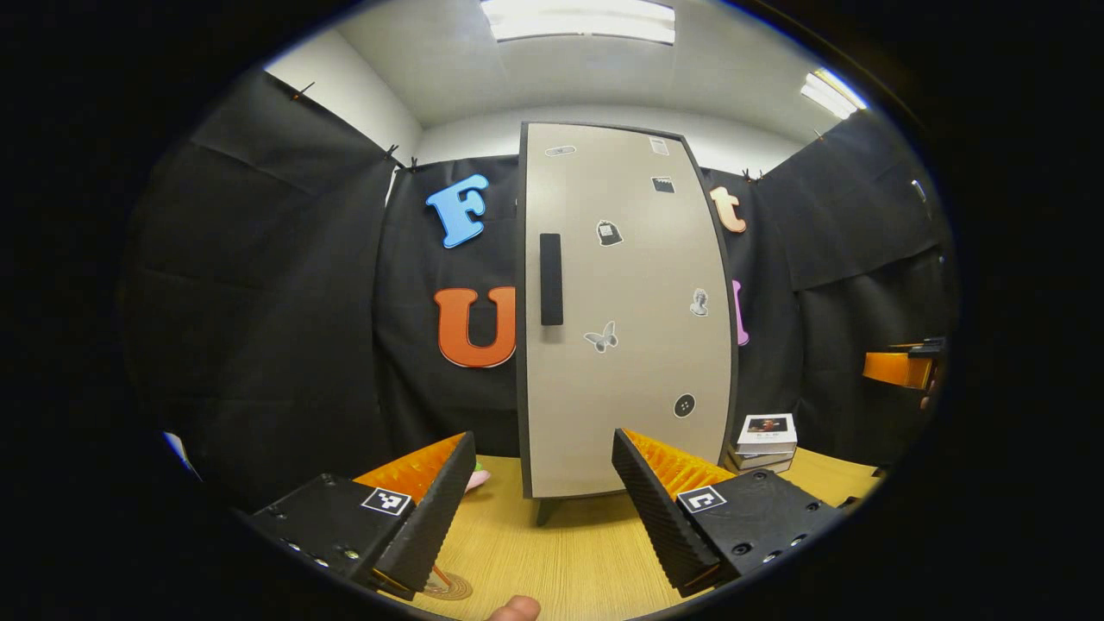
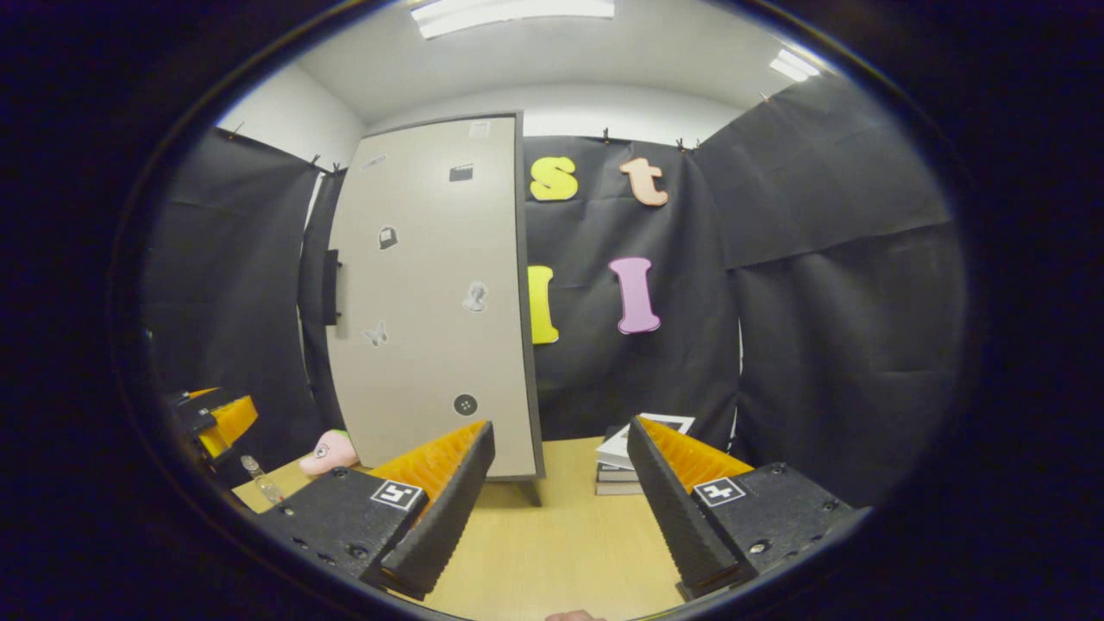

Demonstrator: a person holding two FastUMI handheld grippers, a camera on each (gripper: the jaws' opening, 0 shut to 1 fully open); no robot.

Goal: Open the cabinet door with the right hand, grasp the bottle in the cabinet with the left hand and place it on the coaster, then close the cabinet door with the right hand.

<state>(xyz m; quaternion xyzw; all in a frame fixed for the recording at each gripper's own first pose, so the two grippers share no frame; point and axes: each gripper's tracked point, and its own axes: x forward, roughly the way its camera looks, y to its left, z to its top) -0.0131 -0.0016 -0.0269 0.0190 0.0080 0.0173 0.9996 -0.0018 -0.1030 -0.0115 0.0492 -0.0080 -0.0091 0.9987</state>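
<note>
A tall cabinet (image 1: 625, 345) stands on the wooden table, its beige door shut and dotted with small stickers. A black vertical handle (image 1: 550, 278) sits near the door's left edge. The shut door hides the inside. A round coaster (image 1: 448, 587) lies on the table, partly behind the left finger of my left gripper (image 1: 543, 509), which is open and holds nothing, a short way before the door. In the right gripper view the cabinet (image 2: 431, 302) is to the left, its handle (image 2: 331, 287) at the far edge. My right gripper (image 2: 556, 509) is open and holds nothing.
A stack of books (image 1: 763, 440) lies right of the cabinet, seen also as books (image 2: 630, 457) ahead of the right gripper. A pink soft object (image 2: 332, 450) rests left of the cabinet base. The light wooden table (image 2: 552, 552) runs to the black cloth walls.
</note>
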